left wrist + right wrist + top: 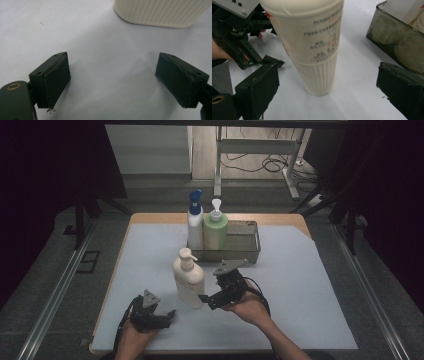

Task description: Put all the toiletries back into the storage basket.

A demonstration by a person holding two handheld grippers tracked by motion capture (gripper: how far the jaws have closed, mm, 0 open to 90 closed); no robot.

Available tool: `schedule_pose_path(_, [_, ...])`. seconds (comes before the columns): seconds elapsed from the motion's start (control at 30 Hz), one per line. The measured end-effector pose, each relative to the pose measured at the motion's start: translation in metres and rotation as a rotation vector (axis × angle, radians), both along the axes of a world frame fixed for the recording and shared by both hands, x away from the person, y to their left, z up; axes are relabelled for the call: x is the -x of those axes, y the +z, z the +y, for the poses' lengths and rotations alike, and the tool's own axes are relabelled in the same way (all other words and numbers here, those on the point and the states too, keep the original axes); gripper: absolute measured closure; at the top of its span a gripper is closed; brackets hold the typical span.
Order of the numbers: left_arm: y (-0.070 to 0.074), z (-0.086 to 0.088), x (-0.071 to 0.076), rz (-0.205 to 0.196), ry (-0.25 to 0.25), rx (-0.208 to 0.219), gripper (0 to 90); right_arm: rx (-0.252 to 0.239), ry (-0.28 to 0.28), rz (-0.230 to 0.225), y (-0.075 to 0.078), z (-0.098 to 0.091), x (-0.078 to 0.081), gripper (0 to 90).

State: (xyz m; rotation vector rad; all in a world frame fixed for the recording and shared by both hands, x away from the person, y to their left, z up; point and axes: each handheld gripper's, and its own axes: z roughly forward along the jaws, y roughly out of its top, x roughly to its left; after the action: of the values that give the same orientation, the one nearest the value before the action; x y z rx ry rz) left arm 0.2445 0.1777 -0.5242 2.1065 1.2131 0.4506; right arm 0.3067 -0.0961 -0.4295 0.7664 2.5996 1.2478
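Cream pump bottle (188, 279) stands upright on the white worktop (300, 285), just in front of a grey tray (250, 251) holding a blue-capped bottle (195, 222) and a green pump bottle (215, 229). Right tool (206, 299) sits released beside the cream bottle, jaws flanking its ribbed base. Left tool (169, 316) rests released nearby, empty.

Cream bottle (312, 47): smooth plastic, ribbed low down, faint sheen. Matt white sheet (300, 285) over the wood-edged counter (210, 217). Smoky, see-through plastic tray (387, 30), glossy. Black fingers (53, 77), matt, rubbery pads worn and frayed at the edges.
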Motion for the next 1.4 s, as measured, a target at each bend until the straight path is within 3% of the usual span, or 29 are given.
schedule_pose_path(1.03, [0.000, 0.000, 0.000, 0.000, 0.000, 0.001, 12.1, 0.023, -0.017, -0.047, -0.001, 0.050, -0.006, 18.1])
schedule_pose_path(1.4, [0.000, 0.000, 0.000, 0.001, 0.000, 0.001, 12.1, 0.025, -0.037, -0.061, 0.000, 0.056, -0.007, 32.6])
